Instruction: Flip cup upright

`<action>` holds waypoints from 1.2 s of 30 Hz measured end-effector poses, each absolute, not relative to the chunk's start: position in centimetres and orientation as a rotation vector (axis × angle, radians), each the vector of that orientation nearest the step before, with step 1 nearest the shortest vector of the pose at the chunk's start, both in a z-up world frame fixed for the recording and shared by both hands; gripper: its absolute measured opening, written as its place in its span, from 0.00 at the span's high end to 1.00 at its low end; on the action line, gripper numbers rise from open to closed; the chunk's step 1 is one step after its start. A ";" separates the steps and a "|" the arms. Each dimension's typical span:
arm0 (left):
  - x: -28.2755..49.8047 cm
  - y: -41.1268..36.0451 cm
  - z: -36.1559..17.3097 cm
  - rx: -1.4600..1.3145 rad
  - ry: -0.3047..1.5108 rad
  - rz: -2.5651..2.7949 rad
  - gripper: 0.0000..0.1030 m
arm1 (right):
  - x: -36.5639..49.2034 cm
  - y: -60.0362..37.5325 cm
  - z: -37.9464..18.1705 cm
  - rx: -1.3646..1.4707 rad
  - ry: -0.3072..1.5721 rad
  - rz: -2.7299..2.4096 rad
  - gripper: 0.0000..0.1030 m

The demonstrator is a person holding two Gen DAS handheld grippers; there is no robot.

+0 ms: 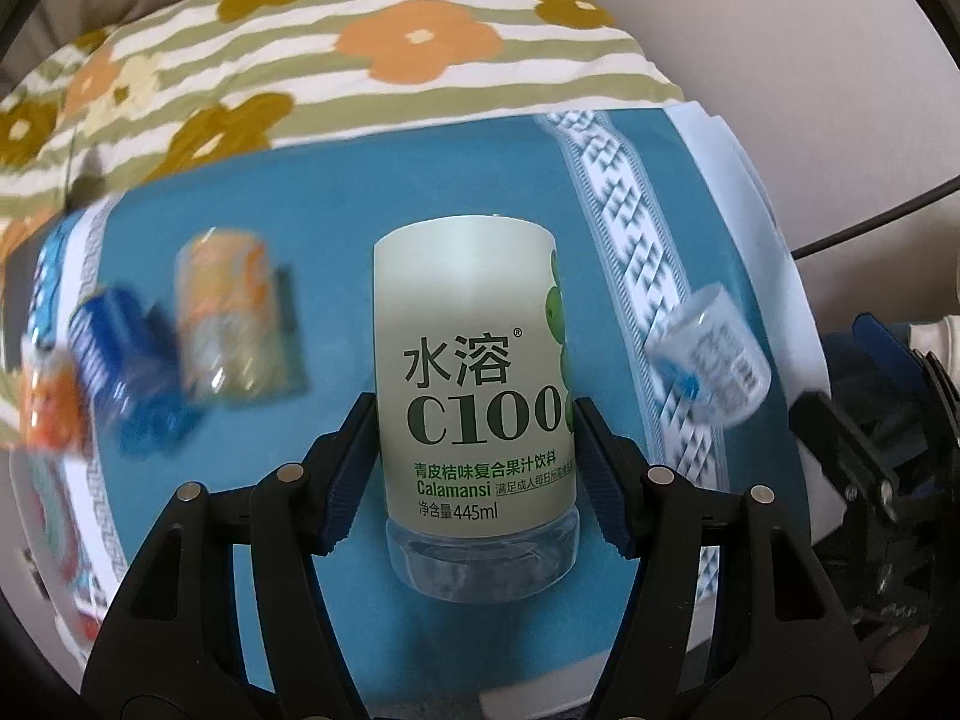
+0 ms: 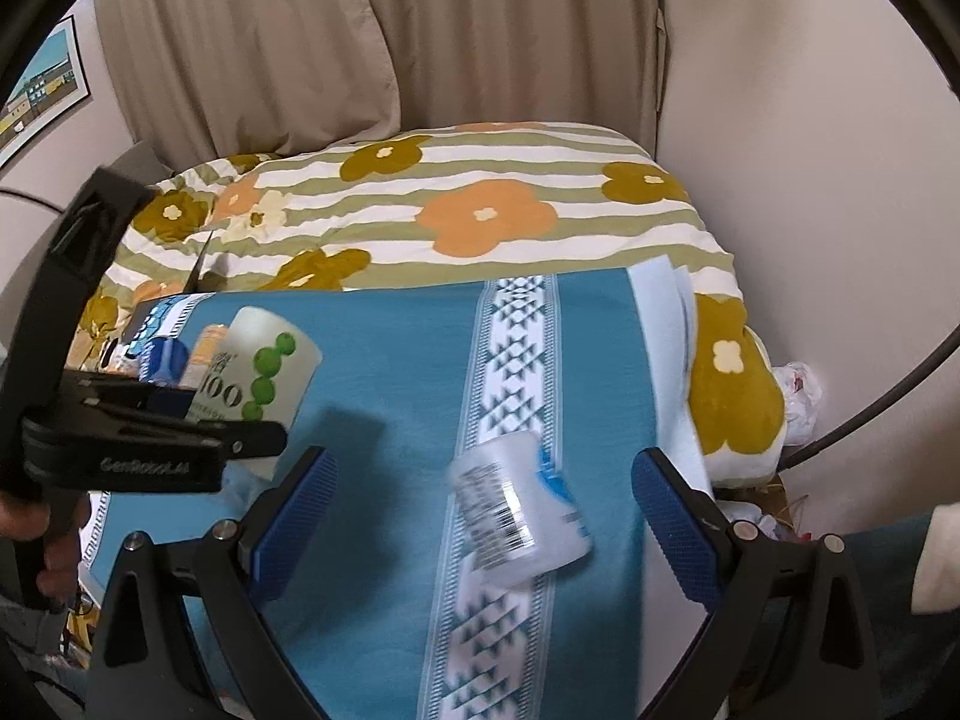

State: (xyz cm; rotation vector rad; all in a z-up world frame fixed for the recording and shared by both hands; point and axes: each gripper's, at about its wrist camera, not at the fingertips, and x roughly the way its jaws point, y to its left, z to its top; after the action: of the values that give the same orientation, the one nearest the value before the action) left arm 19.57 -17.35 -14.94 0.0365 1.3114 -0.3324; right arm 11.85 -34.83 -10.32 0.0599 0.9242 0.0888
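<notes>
A cup cut from a pale green C100 bottle (image 1: 474,384) stands between the fingers of my left gripper (image 1: 474,462), which is shut on its sides, clear base toward the camera. It also shows in the right wrist view (image 2: 264,366), tilted above the blue cloth (image 2: 384,372). A clear cup with a white and blue label (image 2: 522,510) lies on its side on the patterned white stripe, ahead of my open, empty right gripper (image 2: 486,516). This cup shows in the left wrist view (image 1: 714,360) too.
Orange-patterned (image 1: 231,324), blue (image 1: 129,372) and orange (image 1: 51,402) cups sit at the cloth's left. A flowered striped quilt (image 2: 480,204) covers the bed behind. Curtains and a wall stand beyond. A black cable (image 2: 888,396) hangs at the right.
</notes>
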 end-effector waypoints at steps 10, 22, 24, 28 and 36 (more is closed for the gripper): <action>14.8 -11.6 -17.2 -0.040 1.360 -0.274 0.34 | 9.5 -30.0 -11.0 0.092 0.952 0.131 0.05; 14.0 -11.6 -21.0 -0.066 1.383 -0.261 0.34 | 8.9 -28.3 -13.0 0.094 1.000 0.140 0.05; 14.0 -11.6 -21.1 -0.063 1.378 -0.264 0.34 | 9.0 -28.3 -13.2 0.099 1.003 0.136 0.05; 14.0 -11.7 -21.0 -0.048 1.367 -0.261 0.18 | 8.9 -28.4 -13.4 0.101 1.008 0.134 0.05; 14.1 -10.8 -20.7 -0.053 1.356 -0.249 0.10 | 9.1 -27.8 -13.4 0.100 1.009 0.141 0.05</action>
State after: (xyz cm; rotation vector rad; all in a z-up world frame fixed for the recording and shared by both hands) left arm 14.11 -10.80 -20.66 -0.0525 1.3559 -0.2487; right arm 9.14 -27.76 -13.42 0.1000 1.0086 0.1407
